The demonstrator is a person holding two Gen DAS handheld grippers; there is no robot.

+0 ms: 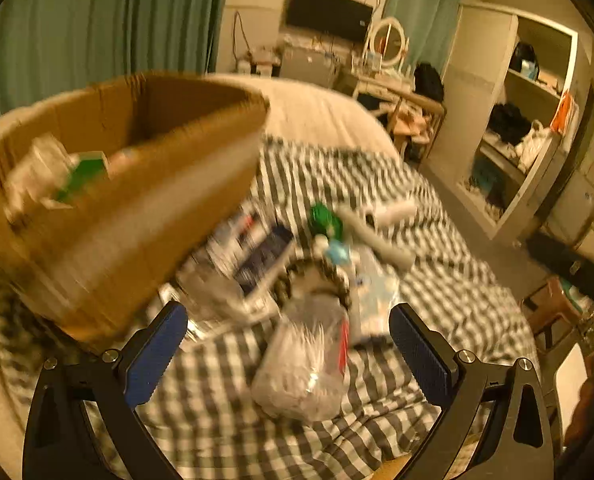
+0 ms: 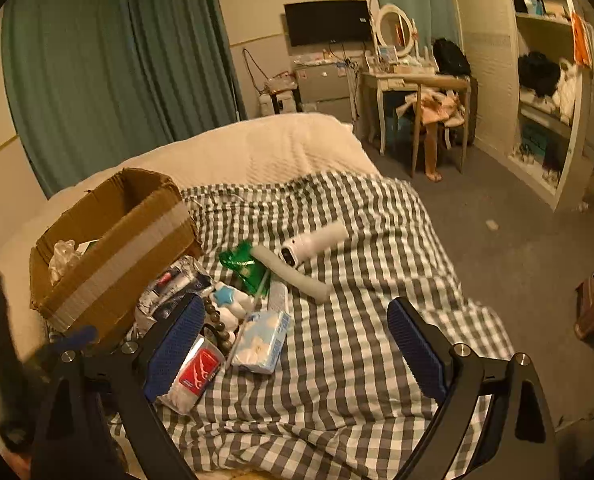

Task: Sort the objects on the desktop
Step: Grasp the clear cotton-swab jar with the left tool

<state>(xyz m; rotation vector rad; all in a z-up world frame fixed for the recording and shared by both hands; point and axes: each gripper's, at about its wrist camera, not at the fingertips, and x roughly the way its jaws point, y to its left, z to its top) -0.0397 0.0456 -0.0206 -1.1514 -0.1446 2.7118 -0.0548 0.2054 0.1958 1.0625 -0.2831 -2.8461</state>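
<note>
left claw over the swab bag, box beside it.

both claws are spread and empty. left claw [image 1: 288,354] hangs with its pads either side of a clear bag of cotton swabs [image 1: 303,372], which lies on the checked bed cover [image 1: 429,308] right between and just ahead of the fingers; this looks like the next pick. to do it well: drop straight down, centre the bag, pinch its bulky middle and not the loose film, then lift clear before swinging left. just beyond the bag lie a bead string [image 1: 317,276], a tissue pack [image 1: 373,296] and a dark packet [image 1: 263,258], close enough to snag. the box [image 1: 145,208] sits ahead and to the left, already holding a few things. the view is blurred, so slow down. right claw [image 2: 293,344] hovers nearby, with a grey roller [image 2: 291,276] and white tube [image 2: 317,242] farther ahead.
</note>
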